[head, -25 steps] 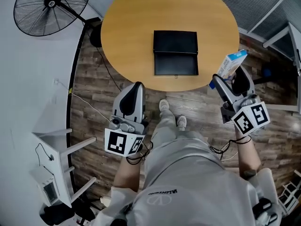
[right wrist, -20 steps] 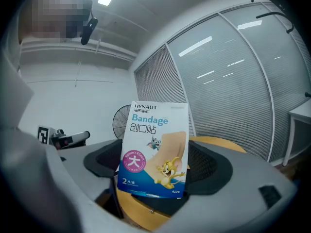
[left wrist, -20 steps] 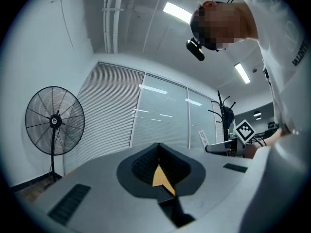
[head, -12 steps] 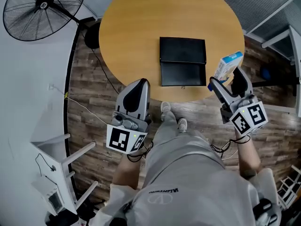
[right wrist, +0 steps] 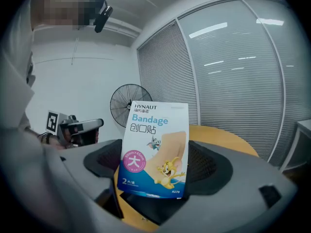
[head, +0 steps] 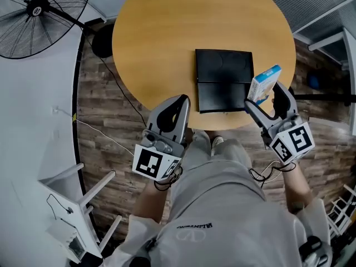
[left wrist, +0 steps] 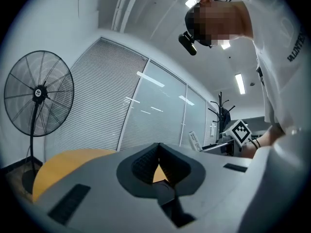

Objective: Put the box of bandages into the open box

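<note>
Right hand-held gripper point(head: 266, 96): clamped on the bandage box point(right wrist: 154, 147), low on the carton, one jaw on each side. The carton stands upright between the jaws with its printed face toward the right gripper camera.

Readable print, top to bottom:
- "HYNAUT"
- "Bandage" in blue
- "创口贴"
- "大" in a pink circle, with small text around it that is too fine to read
- "2" plus small characters bottom left
- "A170" bottom right
- a cartoon cat and mouse over a tan plaster graphic

Head view: the bandage box sits up in the air at the right edge of the open box point(head: 223, 79). It overlaps that edge in the picture and is not inside. The open box is black, with two flat halves side by side near-to-far. It is on the round yellow desk point(head: 161, 38), close to the near edge. Nothing visible in it.

Left hand-held gripper point(left wrist: 158, 161): jaws closed together, nothing between them. Only a sliver of yellow desk shows through the gap under the tips. It is at the desk's near edge, left of the open box and apart from it.

Both marker cubes carry black-and-white square codes. The shirt has lettering, partly readable, ending "...ALENTIN...".

A standing fan point(head: 33, 10) is on the wood floor off the desk's left side.
</note>
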{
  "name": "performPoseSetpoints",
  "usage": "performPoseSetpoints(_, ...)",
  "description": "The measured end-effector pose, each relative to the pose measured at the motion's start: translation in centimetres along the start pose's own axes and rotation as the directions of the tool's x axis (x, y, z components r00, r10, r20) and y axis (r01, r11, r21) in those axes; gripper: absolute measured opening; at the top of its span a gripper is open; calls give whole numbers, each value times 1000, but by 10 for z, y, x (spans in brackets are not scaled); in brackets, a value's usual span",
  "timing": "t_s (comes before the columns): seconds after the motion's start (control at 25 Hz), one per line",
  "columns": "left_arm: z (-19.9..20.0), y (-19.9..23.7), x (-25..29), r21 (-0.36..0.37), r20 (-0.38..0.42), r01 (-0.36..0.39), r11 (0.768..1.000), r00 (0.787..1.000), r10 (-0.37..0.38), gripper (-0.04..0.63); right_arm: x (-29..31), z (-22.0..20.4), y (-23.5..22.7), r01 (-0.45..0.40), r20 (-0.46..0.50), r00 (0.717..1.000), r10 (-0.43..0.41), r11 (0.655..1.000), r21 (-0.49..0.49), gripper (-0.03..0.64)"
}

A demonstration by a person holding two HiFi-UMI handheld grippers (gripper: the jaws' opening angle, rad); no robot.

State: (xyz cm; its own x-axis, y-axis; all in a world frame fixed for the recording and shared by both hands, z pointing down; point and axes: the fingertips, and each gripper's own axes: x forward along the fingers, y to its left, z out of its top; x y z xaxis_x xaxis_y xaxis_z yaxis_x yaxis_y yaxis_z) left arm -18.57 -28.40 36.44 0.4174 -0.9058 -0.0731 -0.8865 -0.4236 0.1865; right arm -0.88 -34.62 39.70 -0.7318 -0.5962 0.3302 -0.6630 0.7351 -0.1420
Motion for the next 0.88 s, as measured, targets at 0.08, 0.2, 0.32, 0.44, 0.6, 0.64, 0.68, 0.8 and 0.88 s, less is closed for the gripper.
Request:
performPoseSetpoints(0.08,-6,5,9,-17,-10,11,1000,1000,-11,6,9,-5,1,-8,-33,999,7,1000,-29,437)
performPoseSetpoints(0.2,-17,3,18,-39,-24,28,999,999,-29,8,14,-21,5,-38,-109,994,26,993,-109,437)
performPoseSetpoints(0.32,-28,2,28,-58,-38,30,998,999,-33,6,25,-39,8,-94,-196,979,58,979,-182,437)
performPoseSetpoints(0.44,-38,5,35,-70,-55,12,997,998,-16,6,36,-58,11,-171,-273,957,102,955,-242,437)
performPoseSetpoints(0.6,-53,10,36,-82,-78,-15,996,997,8,6,50,-89,17,-259,-396,907,142,931,-259,437)
performPoseSetpoints(0.64,-58,12,37,-85,-84,-23,996,996,16,6,54,-97,18,-281,-425,894,146,919,-275,437)
performPoseSetpoints(0.68,-62,14,37,-87,-90,-31,996,996,23,6,57,-105,19,-304,-449,881,148,905,-297,437)
performPoseSetpoints(0.8,-72,18,38,-95,-100,-51,994,994,41,8,65,-124,20,-372,-523,840,146,856,-358,437)
performPoseSetpoints(0.88,-79,19,41,-99,-105,-61,993,993,51,8,69,-135,21,-421,-553,817,161,822,-382,438)
